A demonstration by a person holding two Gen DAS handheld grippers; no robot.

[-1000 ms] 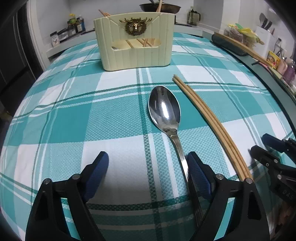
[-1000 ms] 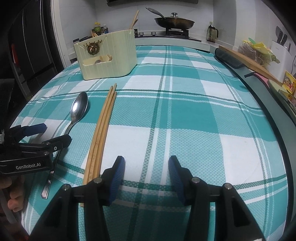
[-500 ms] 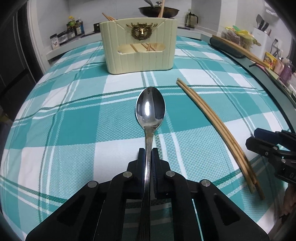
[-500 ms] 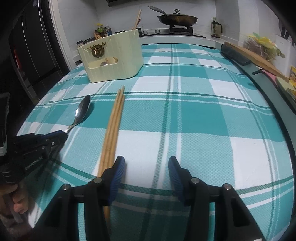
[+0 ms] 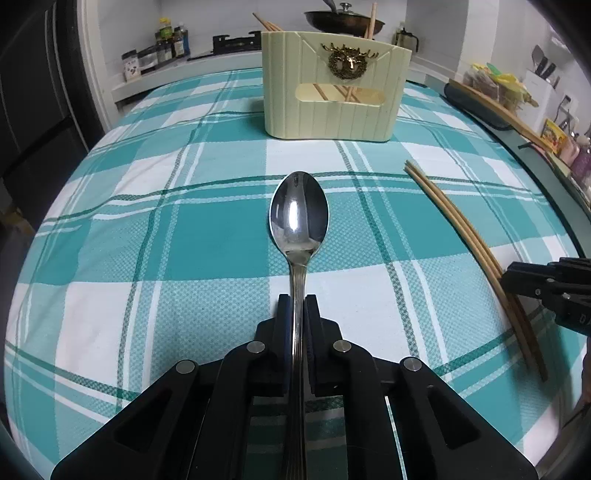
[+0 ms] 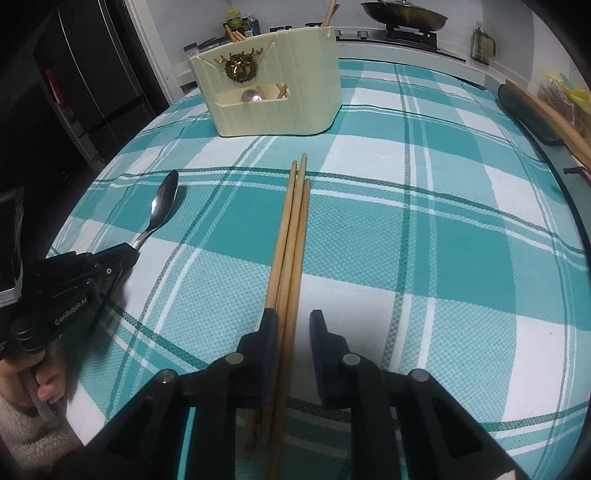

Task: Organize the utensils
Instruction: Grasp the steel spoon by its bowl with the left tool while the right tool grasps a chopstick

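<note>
Teal-and-white checked cloth covers the table. The left gripper has its jaws pressed together on the handle of a steel spoon, whose bowl points toward the far side, face up. In the right wrist view the same gripper appears at the near left, a person's fingers wrapped round its handle.

The right gripper straddles the near ends of three wooden chopsticks lying side by side on the cloth. Its jaws have just been closing; the left pad touches the bundle, while a gap shows between the right pad and the sticks, so they are not yet clamped. In the left wrist view that gripper sits at the right edge, at the chopsticks.

At the far side stands a cream utensil holder with a gold stag emblem; chopsticks already stand inside it. Behind it, a pan sits on a stove.
</note>
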